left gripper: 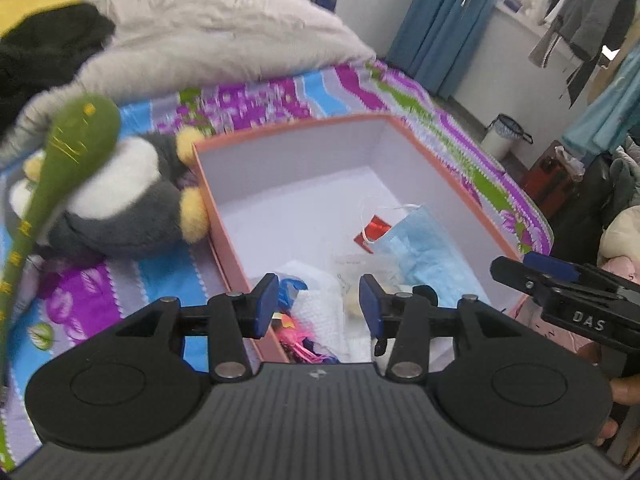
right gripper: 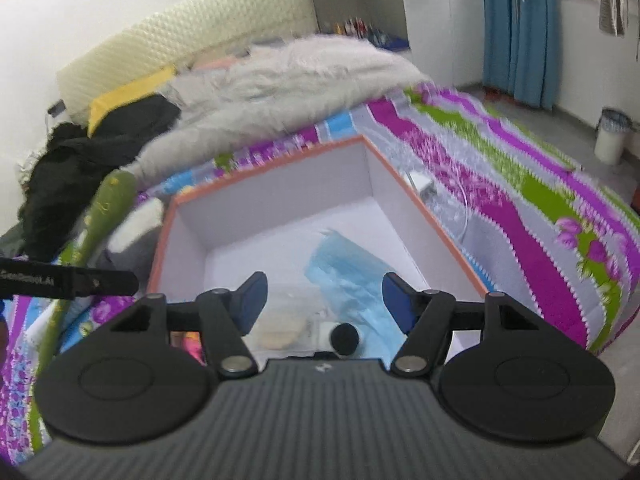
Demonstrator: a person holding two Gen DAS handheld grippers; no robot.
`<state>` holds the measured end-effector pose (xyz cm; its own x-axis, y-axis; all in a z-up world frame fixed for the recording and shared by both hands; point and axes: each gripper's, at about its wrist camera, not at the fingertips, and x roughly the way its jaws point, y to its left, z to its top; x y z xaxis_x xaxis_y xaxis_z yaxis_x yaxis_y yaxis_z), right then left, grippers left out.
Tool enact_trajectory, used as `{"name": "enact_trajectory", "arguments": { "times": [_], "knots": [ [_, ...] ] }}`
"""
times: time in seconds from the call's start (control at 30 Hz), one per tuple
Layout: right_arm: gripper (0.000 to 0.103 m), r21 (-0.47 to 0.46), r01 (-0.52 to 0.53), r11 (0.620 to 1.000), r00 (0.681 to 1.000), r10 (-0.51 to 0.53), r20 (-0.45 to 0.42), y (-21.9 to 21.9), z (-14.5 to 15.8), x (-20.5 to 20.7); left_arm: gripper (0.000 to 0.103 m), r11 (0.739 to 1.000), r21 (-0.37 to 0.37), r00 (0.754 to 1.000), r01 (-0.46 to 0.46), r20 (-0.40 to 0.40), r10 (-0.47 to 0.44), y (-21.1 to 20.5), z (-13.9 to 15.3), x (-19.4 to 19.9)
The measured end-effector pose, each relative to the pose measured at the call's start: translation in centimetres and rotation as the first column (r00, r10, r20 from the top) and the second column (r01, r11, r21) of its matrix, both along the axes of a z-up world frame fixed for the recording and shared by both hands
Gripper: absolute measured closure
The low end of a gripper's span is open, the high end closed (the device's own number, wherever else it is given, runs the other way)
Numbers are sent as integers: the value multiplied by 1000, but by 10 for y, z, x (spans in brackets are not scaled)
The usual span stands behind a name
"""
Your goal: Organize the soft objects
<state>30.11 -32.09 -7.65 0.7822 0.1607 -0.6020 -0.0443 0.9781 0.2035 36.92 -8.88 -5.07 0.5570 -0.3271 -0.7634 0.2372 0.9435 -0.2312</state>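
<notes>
**Two grippers hanging over the open box**

Both grippers are hovering above the orange-rimmed box [left gripper: 404,136] sitting on the striped bedspread [right gripper: 520,184]. The left gripper [left gripper: 318,304] is holding its jaws apart with nothing between them, and the right gripper [right gripper: 324,300] is doing likewise. A blue face mask [left gripper: 416,240] is lying inside the box beside a small red packet [left gripper: 374,232], with white cloth [left gripper: 320,300] and bright pink items [left gripper: 300,336] crowding the near corner. Outside, a grey-and-white plush toy [left gripper: 128,200] is resting against the box's left wall, and a long green plush [left gripper: 68,148] is leaning across it.
</notes>
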Motion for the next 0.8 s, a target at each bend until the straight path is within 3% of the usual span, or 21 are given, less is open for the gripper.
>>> {"name": "enact_trajectory", "arguments": {
  "times": [0.23, 0.53, 0.8],
  "knots": [
    [37, 24, -23, 999, 993, 20, 117, 13, 34, -52, 53, 999, -45, 994, 29, 111, -24, 14, 41, -54],
    [37, 59, -43, 997, 985, 32, 169, 26, 45, -112, 52, 997, -31, 966, 73, 252, -63, 16, 79, -132],
    [37, 66, -42, 997, 986, 31, 166, 30, 43, -158, 52, 994, -103, 964, 46, 264, -17, 15, 80, -193]
  ]
}}
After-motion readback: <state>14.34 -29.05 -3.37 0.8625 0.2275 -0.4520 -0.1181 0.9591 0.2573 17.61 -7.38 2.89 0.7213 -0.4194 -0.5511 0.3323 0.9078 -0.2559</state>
